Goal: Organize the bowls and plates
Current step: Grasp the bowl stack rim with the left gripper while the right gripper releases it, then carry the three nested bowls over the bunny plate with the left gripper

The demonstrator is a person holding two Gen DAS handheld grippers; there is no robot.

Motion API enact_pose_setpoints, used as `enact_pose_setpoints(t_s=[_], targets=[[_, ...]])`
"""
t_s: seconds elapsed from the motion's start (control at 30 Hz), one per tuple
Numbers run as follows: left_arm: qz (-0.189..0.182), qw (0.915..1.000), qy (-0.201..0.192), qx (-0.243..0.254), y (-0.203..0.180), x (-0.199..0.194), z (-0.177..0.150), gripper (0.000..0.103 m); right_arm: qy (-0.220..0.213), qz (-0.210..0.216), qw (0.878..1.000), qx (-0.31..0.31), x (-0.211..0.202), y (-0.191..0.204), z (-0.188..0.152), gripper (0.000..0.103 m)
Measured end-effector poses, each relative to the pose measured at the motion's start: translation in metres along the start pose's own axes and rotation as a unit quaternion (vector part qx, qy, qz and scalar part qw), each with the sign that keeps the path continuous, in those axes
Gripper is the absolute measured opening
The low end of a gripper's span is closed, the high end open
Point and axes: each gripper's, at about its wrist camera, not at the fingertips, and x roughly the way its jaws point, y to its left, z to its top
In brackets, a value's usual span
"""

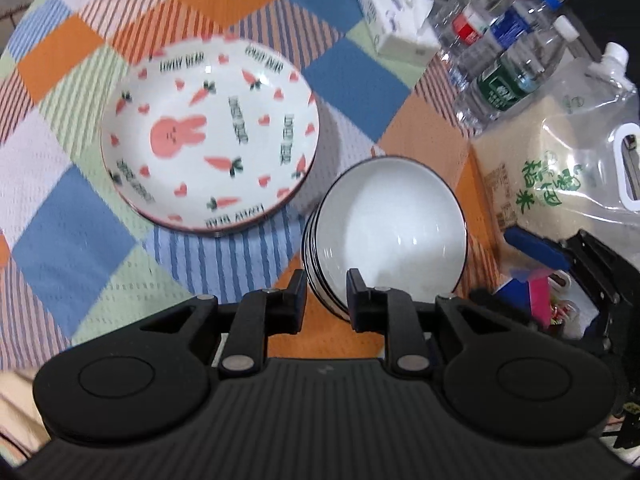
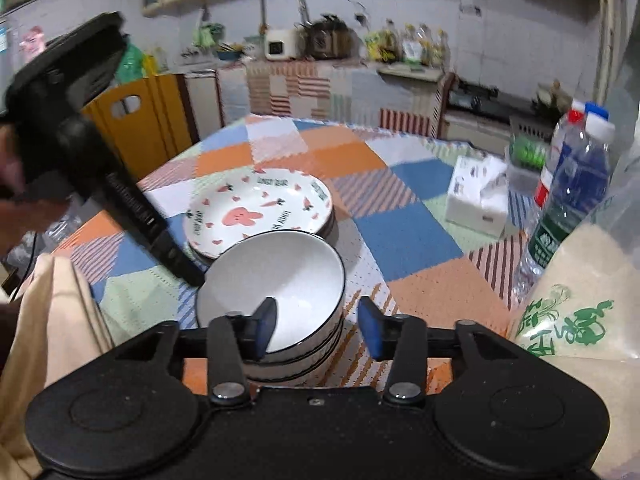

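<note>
A white plate with a pink rabbit and carrots [image 1: 210,132] tops a stack of plates on the checked tablecloth; it also shows in the right wrist view [image 2: 260,210]. A stack of white bowls with dark rims [image 1: 394,220] stands beside it, nearer me, also in the right wrist view [image 2: 276,280]. My left gripper [image 1: 326,300] is open, its fingers on either side of the stack's near rim. My right gripper [image 2: 316,330] is open, its left finger over the top bowl's rim, the right finger outside. The left gripper's body [image 2: 80,148] shows at left.
Several water bottles [image 1: 508,40] and a tissue box [image 1: 394,16] stand at the table's right side. A bag of rice [image 2: 580,308] lies close on the right. A yellow chair back [image 2: 140,120] stands behind the table. A beige cloth [image 2: 48,344] hangs at left.
</note>
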Motion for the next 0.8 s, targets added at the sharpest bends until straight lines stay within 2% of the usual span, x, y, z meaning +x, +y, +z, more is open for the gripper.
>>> enact_pose_setpoints(t_s=[0.07,0.13,0.2,0.27,0.4,0.5,0.53,0.57,0.73,0.8], targets=[[-0.012,0.9998,-0.013,0.003,0.003,0.0,-0.001,0.021,-0.006,0.01,1.0,-0.01,-0.002,0.004,-0.007,0.069],[-0.023,0.9995,-0.02,0.003,0.005,0.002,-0.002,0.024,0.0,0.014,1.0,-0.02,0.001,0.009,-0.014,0.071],[-0.023,0.9996,-0.014,0.001,0.006,0.005,-0.003,0.04,0.016,-0.002,1.0,-0.023,0.009,0.014,-0.02,0.071],[-0.016,0.9998,-0.011,0.008,0.004,0.009,-0.006,0.04,0.047,-0.029,0.998,-0.024,0.021,0.018,-0.024,0.071],[-0.019,0.9998,-0.002,0.005,0.007,0.015,-0.008,0.041,0.056,-0.005,0.998,-0.03,0.03,0.025,-0.033,0.072],[-0.023,0.9997,0.003,0.005,0.01,0.023,-0.011,0.046,0.062,0.007,0.998,-0.021,0.04,0.027,-0.038,0.079],[-0.022,0.9997,0.004,0.005,0.011,0.025,-0.012,0.046,0.064,0.007,0.998,-0.016,0.043,0.028,-0.04,0.087],[-0.024,0.9997,0.004,0.004,0.011,0.027,-0.012,0.046,0.062,0.007,0.998,-0.011,0.046,0.029,-0.042,0.091],[-0.041,0.9989,-0.016,-0.016,0.019,0.034,-0.011,0.049,0.065,0.008,0.998,0.009,0.064,0.031,-0.05,0.092],[-0.029,0.9987,-0.031,-0.029,0.022,0.038,-0.011,0.046,0.068,0.001,0.998,0.014,0.073,0.033,-0.052,0.091]])
